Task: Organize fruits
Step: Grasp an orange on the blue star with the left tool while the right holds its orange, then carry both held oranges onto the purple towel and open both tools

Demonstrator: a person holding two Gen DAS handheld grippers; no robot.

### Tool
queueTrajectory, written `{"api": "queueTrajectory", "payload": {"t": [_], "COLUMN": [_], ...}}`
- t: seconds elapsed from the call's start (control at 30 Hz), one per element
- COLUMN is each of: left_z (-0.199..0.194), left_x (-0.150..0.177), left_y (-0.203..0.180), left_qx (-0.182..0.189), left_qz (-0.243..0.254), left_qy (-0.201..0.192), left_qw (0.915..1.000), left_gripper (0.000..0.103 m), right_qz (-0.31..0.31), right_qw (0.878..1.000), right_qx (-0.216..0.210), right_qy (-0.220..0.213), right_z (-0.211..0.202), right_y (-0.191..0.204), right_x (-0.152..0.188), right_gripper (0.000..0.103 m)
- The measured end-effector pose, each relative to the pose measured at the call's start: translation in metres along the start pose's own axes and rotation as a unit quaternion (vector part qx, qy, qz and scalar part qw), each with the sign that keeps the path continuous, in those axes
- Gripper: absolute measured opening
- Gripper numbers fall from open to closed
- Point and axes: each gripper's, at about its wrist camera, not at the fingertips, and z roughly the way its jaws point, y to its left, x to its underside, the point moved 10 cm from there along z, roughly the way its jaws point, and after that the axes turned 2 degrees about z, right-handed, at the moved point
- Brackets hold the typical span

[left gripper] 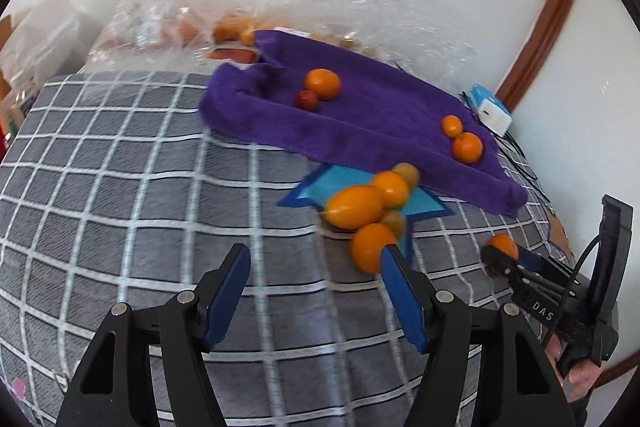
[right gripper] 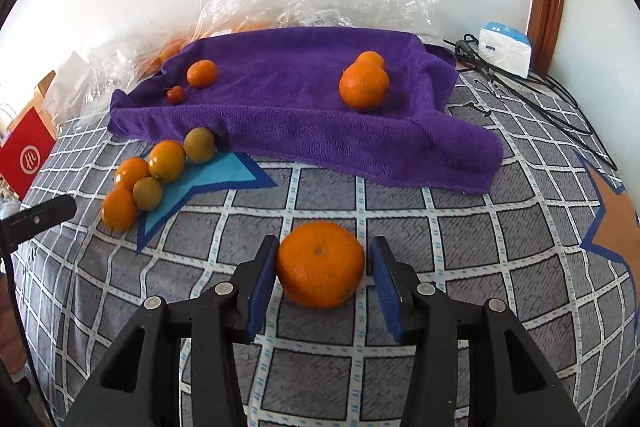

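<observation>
Left tool (left gripper: 314, 263) released, nothing between its pads, hanging over the checked bed cover (left gripper: 120, 187) just short of the fruit cluster (left gripper: 372, 203) on the blue star patch (left gripper: 424, 205). Right tool (right gripper: 322, 263) straddles a big orange (right gripper: 319, 263) lying on the cover; left pad touches the peel, right pad shows a thin gap, so not clamped. Purple towel (right gripper: 280, 115) behind carries two oranges (right gripper: 364, 85) at right, a small orange (right gripper: 202, 73) and a red fruit (right gripper: 175, 94) at left.
</observation>
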Motion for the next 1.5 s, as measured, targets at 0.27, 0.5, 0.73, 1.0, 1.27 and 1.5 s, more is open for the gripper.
{"api": "queueTrajectory", "payload": {"t": [0.27,0.5,0.73,1.0,1.27,1.5], "left_z": [0.019,0.038,0.028,0.012,-0.002,-0.02], "left_x": [0.001,0.006,0.0,-0.004,-0.017,-0.053], "left_y": [-0.034,-0.036,-0.029,-0.006,0.008,0.02], "left_qx": [0.004,-0.012,-0.018,-0.024,-0.023,-0.039], "left_qz": [0.034,0.043,0.04,0.014,-0.003,-0.003], "left_qy": [0.012,0.027,0.015,0.002,-0.016,-0.057], "left_qw": [0.9993,0.9986,0.9989,0.9996,0.9996,0.9976], "left_gripper": [0.056,0.03,0.03,0.03,0.03,0.03], "right_qz": [0.016,-0.01,0.006,0.001,0.009,0.019], "right_qw": [1.0,0.999,1.0,1.0,0.999,0.999], "right_qx": [-0.009,-0.008,-0.011,-0.014,-0.021,-0.022], "right_qy": [-0.021,-0.03,-0.027,-0.026,-0.033,-0.041], "right_z": [-0.005,-0.009,-0.008,-0.007,-0.012,-0.022], "right_y": [-0.004,0.005,-0.001,0.003,0.0,-0.002], "right_x": [-0.004,-0.004,-0.005,-0.005,-0.005,-0.024], "right_gripper": [0.041,0.041,0.041,0.041,0.041,0.041]}}
